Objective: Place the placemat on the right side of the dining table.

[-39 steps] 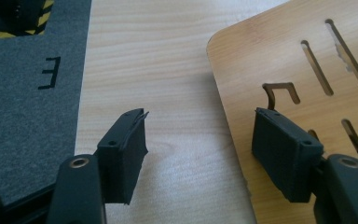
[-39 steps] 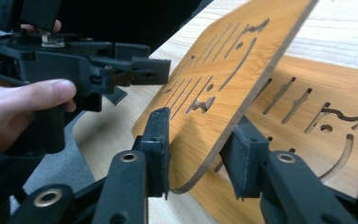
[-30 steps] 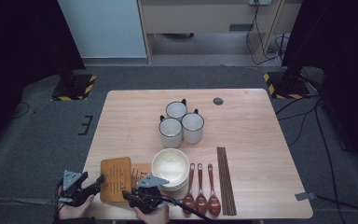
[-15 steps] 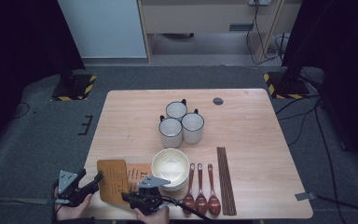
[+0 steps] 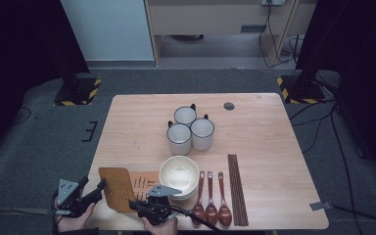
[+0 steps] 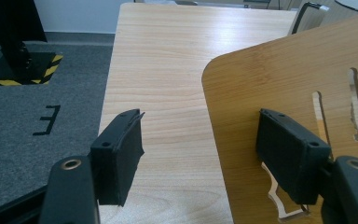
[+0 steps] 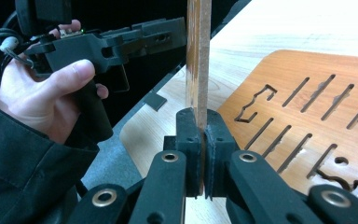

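A thin slotted wooden board (image 5: 115, 188) stands tilted up off the near left corner of the table (image 5: 142, 127). My right gripper (image 5: 133, 204) is shut on that board's lower edge, and its jaws have just been closing on it. In the right gripper view the board (image 7: 198, 56) rises edge-on from between the pads (image 7: 189, 135). A second slotted board (image 5: 144, 180) (image 7: 307, 93) lies flat beside it. My left gripper (image 5: 94, 183) (image 6: 200, 140) is open, with the raised board's (image 6: 284, 70) left edge between its jaws.
Three white mugs (image 5: 191, 129) stand mid-table. A stack of cream bowls (image 5: 178, 174) sits right of the boards, then three dark wooden spoons (image 5: 210, 196) and a bundle of chopsticks (image 5: 237, 188). The table's left edge drops to grey carpet (image 5: 54, 147).
The raised board has shifted a little to the left. My left gripper has drifted slightly left along with its edge. The right hand has stayed put.
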`<state>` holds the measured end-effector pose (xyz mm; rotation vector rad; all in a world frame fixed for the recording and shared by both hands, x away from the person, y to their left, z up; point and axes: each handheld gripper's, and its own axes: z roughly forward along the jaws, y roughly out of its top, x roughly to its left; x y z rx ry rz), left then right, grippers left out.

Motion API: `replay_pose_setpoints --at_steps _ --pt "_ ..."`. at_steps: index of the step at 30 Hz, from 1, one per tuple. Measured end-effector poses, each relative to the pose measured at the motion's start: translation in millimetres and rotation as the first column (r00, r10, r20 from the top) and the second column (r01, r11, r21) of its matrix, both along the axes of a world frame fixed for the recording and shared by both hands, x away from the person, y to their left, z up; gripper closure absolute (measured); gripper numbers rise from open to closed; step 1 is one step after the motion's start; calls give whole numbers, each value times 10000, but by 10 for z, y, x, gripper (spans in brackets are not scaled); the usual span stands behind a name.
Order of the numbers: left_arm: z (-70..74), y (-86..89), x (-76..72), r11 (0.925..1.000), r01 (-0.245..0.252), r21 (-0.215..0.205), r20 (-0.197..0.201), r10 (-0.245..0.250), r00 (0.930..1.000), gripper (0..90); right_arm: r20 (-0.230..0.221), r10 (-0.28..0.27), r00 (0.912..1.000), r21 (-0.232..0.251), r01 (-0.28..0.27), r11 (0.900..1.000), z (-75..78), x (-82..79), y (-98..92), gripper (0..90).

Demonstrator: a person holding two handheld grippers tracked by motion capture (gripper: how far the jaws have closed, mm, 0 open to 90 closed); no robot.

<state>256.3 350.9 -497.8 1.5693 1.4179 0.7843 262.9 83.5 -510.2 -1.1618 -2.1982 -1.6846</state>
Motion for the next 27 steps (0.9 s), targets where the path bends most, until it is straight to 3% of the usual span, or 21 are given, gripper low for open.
replay_pose_setpoints --at_steps 8,12,21,27 --pt "2 2 1 10000 -20 -71 47 20 10000 298 408 -217 9989 30 216 9998 80 2 -49 872" --pt "-4 2 6 10000 -23 -49 -3 23 10000 292 817 -395 9959 -10 397 9992 141 -3 -85 872" --pt "-44 7 31 10000 -85 45 -318 87 9995 276 1093 -680 9917 288 652 9975 281 27 -186 872" --pt "-92 7 62 9998 -138 149 -753 149 9971 262 1245 -847 9886 445 797 9958 391 73 -249 872"
